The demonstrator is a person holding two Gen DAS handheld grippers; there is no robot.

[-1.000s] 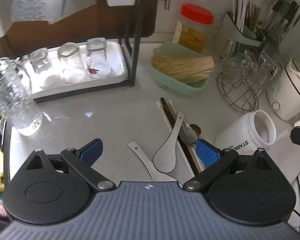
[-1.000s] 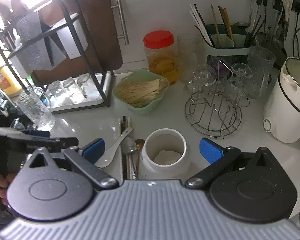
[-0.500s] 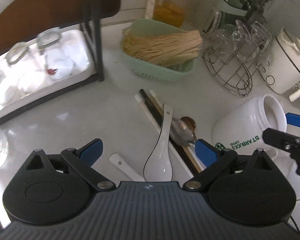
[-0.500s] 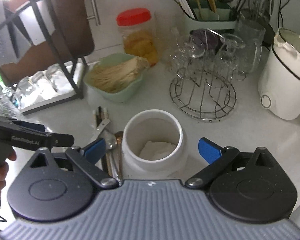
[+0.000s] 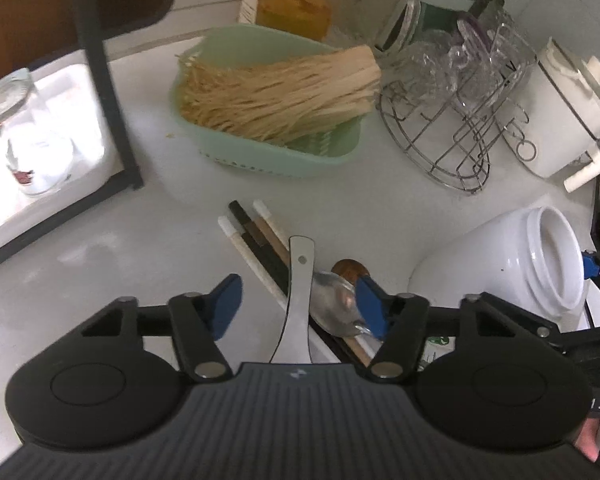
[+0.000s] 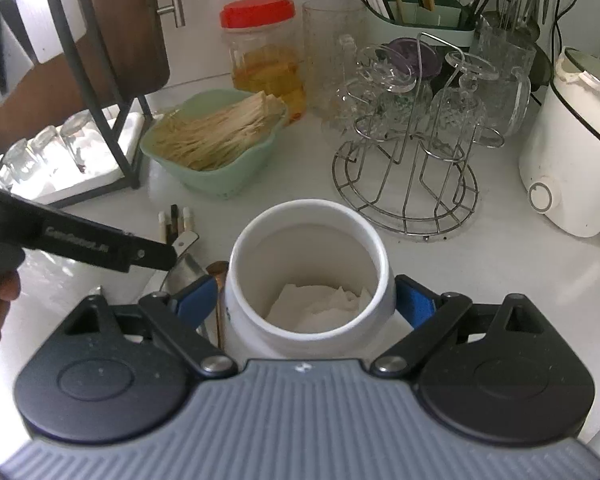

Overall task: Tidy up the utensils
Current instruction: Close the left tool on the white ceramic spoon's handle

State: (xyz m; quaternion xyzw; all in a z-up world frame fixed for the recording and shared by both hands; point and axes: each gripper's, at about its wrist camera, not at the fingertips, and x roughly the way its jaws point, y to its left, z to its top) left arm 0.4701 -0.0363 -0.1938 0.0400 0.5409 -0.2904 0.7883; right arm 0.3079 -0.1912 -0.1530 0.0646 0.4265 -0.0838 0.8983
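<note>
A white ceramic spoon [image 5: 300, 276] lies on the white counter across a bundle of chopsticks [image 5: 256, 240], beside a metal spoon [image 5: 332, 300] and a wooden spoon [image 5: 350, 270]. My left gripper [image 5: 299, 306] hangs low over them; its jaws are closing with the white spoon's handle between the blue pads, which do not touch it. A white jar [image 6: 308, 210] with crumpled paper inside stands upright between the pads of my right gripper [image 6: 305, 302]. Those jaws are also closing, and a thin gap shows at the left pad. The same jar [image 5: 520, 272] shows in the left wrist view.
A green basket of pale sticks [image 5: 280, 152] sits behind the utensils. A wire rack with glasses [image 5: 440, 128] and a white cooker [image 5: 568, 120] stand to the right. A black shelf frame with a tray of glasses [image 5: 40, 120] is at the left. A red-lidded jar [image 6: 260, 48] stands at the back.
Both grippers have sunk toward the counter and their jaws have narrowed. The left one has come in over the white spoon's handle, and the right one has dropped around the jar.
</note>
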